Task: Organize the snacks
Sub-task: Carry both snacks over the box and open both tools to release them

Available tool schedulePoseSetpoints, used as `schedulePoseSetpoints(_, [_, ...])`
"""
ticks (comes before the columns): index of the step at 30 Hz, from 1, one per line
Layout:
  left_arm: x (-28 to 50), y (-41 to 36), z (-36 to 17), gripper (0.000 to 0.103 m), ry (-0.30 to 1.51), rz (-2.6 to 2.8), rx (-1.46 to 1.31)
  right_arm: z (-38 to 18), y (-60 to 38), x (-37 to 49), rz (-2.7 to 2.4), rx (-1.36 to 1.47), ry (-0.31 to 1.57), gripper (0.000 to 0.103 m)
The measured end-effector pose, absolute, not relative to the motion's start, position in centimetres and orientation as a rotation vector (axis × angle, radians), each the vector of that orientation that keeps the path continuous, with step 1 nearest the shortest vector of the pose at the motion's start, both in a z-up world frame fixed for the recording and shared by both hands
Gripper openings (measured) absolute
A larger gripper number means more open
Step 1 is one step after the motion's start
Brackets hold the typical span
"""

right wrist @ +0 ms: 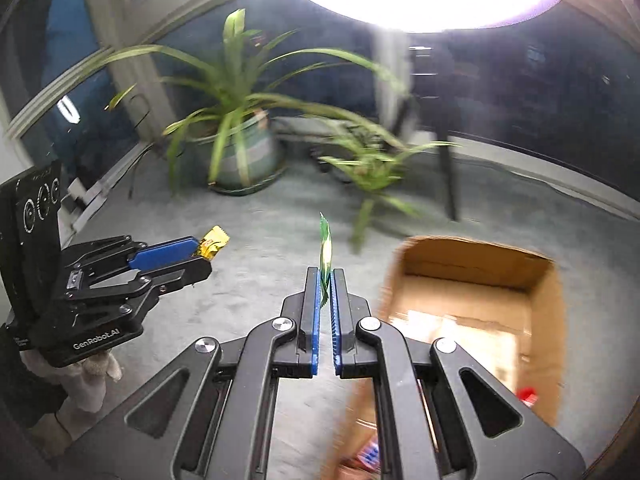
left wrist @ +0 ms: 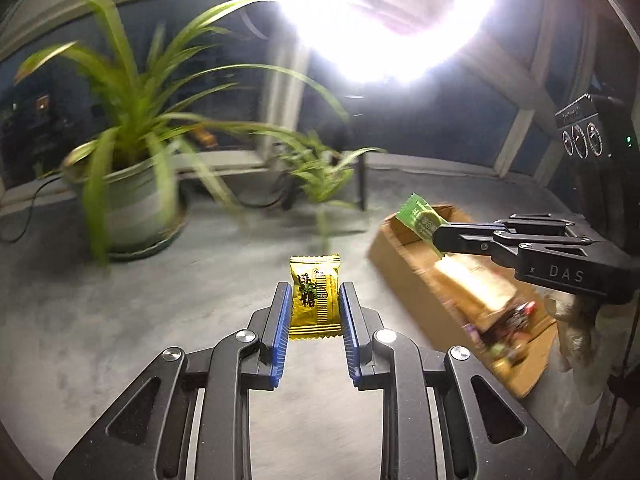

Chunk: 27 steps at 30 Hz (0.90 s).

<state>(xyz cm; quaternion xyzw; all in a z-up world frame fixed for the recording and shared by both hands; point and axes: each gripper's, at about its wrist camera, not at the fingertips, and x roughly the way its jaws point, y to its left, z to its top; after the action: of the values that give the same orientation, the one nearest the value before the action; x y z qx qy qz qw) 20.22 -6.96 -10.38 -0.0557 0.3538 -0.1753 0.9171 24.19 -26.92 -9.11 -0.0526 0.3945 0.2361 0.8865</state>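
My left gripper (left wrist: 315, 290) is shut on a gold candy packet (left wrist: 315, 296) and holds it above the grey carpet; it also shows in the right wrist view (right wrist: 202, 249) with the gold packet (right wrist: 214, 242) at its tips. My right gripper (right wrist: 327, 274) is shut on a green candy packet (right wrist: 326, 250), seen edge-on. In the left wrist view the right gripper (left wrist: 440, 236) holds the green packet (left wrist: 422, 220) over the near end of an open cardboard box (left wrist: 404, 264). The box (right wrist: 472, 268) holds several snack packs.
A large potted plant (left wrist: 132, 196) stands on the carpet at the back left, a smaller plant (left wrist: 320, 172) beside it. A thin black stand leg (left wrist: 362, 184) rises near the small plant. A bright ring light (left wrist: 380, 20) glares overhead. Windows line the back.
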Motion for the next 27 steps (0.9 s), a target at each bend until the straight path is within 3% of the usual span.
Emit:
schedulePoseSetpoints(12, [22.7,-16.7,-9.5,0.022,0.724,-0.460,-0.094,-9.0,-36.0,25.0,0.341,-0.064,0.840,0.004])
schedulePoseSetpoints(27, [24.9,-22.9,-10.2,0.022,0.778,-0.463,-0.041,-10.1,-39.1,26.1,0.298,-0.041,0.869,0.005])
